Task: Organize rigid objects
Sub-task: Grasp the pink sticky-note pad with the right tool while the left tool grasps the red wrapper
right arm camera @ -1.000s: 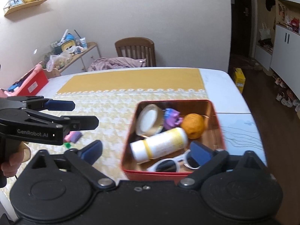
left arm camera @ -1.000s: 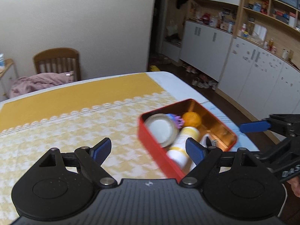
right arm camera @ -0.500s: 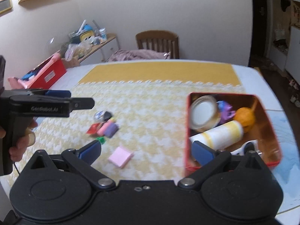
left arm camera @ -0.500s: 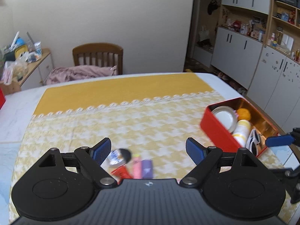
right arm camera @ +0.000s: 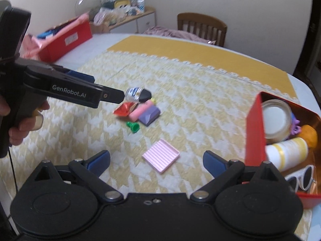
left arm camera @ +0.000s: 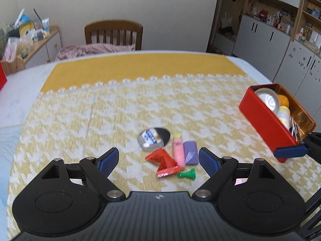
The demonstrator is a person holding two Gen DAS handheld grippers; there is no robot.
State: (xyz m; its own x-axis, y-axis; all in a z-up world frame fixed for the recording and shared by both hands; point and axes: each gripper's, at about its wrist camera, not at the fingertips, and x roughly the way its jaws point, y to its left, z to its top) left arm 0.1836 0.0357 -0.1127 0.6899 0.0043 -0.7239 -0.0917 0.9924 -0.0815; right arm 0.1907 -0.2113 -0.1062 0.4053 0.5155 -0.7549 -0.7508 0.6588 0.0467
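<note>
Your loose pieces sit mid-frame on the yellow houndstooth tablecloth point(left arm camera: 100, 120): a silver-and-black oval case point(left arm camera: 153, 138), red foil wrapper point(left arm camera: 163, 160), pink tube point(left arm camera: 178, 150), purple block point(left arm camera: 191, 152) and green peg point(left arm camera: 187, 174). The pink ribbed square point(right arm camera: 160, 156) lies lower centre of the right view. The red tin box point(left arm camera: 264, 122) at right holds other items. "GenRobot.AI" reads on your left gripper point(left arm camera: 157, 159); its jaws gape wide, empty. Your right gripper point(right arm camera: 156, 160) is likewise spread, holding nothing.
</note>
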